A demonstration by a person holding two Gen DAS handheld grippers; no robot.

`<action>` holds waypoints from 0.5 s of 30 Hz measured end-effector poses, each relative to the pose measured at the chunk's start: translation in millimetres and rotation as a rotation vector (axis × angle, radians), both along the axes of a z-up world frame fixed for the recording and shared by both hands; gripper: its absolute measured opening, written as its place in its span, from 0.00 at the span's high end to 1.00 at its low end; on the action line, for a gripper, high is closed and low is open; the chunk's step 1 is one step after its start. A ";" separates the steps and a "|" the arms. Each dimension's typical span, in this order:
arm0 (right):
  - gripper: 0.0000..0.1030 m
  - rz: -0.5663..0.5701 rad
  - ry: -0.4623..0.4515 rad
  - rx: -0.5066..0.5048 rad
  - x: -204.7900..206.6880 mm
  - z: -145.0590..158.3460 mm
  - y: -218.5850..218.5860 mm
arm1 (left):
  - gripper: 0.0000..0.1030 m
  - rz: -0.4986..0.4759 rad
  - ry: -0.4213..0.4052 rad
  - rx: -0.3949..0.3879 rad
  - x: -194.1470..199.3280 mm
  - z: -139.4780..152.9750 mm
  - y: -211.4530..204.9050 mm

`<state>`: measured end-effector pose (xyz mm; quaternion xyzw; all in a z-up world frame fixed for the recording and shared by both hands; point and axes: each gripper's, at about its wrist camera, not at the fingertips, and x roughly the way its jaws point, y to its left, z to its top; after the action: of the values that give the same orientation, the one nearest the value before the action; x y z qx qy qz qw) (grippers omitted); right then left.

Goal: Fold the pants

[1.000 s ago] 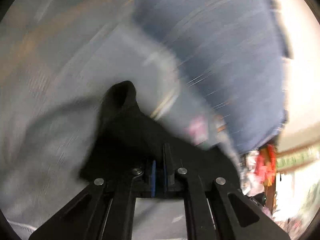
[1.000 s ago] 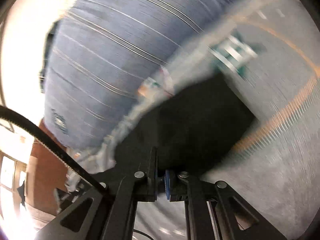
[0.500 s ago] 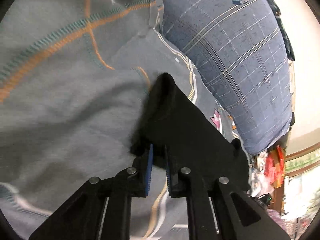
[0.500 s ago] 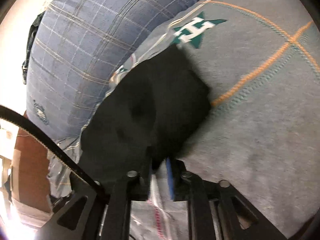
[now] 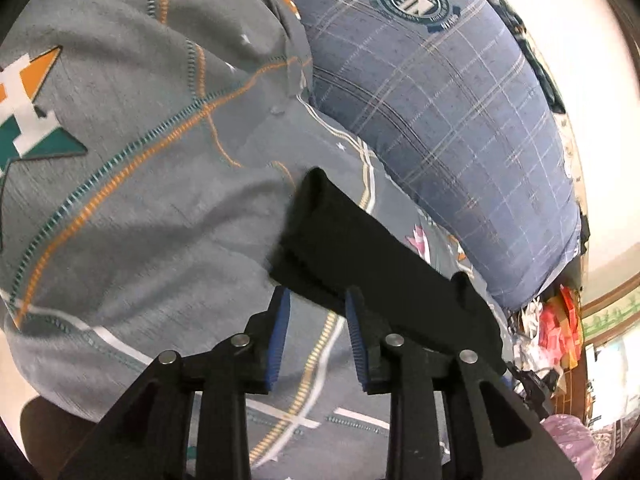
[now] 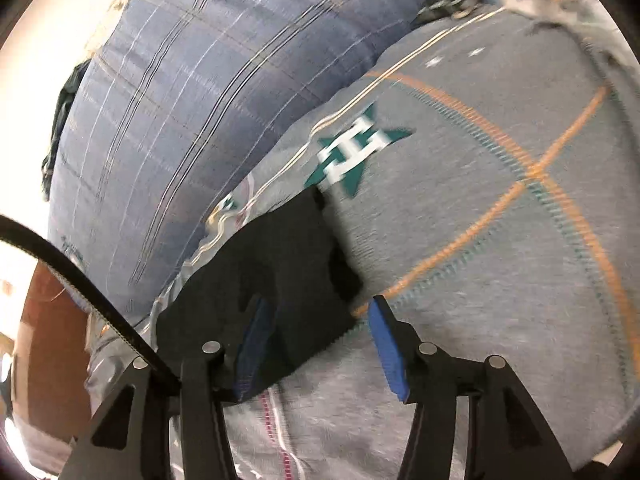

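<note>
1. Both sets of jaws have just been opening; the folded black fabric pants (image 5: pixel 360 256), pinched a second ago, now lie released on the grey quilted bedspread (image 5: pixel 140 208), beside the blue plaid pillow (image 5: pixel 440 120).
2. My right gripper (image 6: pixel 316 340) straddles the pants' edge, so I could drag the fold open pulling back.
3. My left gripper (image 5: pixel 316 336) stands empty, with less risk.

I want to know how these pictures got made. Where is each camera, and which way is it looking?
Left wrist view: sits on the left gripper, looking down along its blue-padded fingers at the black pants on a grey bedspread.
Right wrist view: sits on the right gripper, looking down along its fingers at the same pants; a black cable crosses.
Both share: pants, bedspread, blue plaid pillow. Both grippers' fingers have just been opening.
</note>
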<state>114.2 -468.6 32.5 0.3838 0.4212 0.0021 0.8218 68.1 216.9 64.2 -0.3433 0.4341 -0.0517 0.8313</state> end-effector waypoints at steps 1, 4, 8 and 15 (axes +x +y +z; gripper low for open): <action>0.89 0.026 0.010 -0.022 6.1 0.2 4.9 | 0.74 -0.004 0.005 0.002 0.9 0.2 -4.2; 0.90 0.055 -0.034 -0.068 13.4 13.8 6.8 | 0.74 -0.011 0.010 0.007 5.1 0.4 -16.8; 0.90 0.052 -0.054 -0.120 23.0 17.2 2.5 | 0.74 -0.027 0.018 0.019 9.6 -1.2 -33.3; 0.88 0.067 -0.022 -0.255 19.1 -5.8 9.2 | 0.73 -0.044 0.066 0.035 10.2 -14.3 -46.2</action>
<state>133.3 -459.3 26.8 0.2620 0.4217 -0.0198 0.8678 78.3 170.8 50.0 -0.3207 0.4696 -0.0509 0.8210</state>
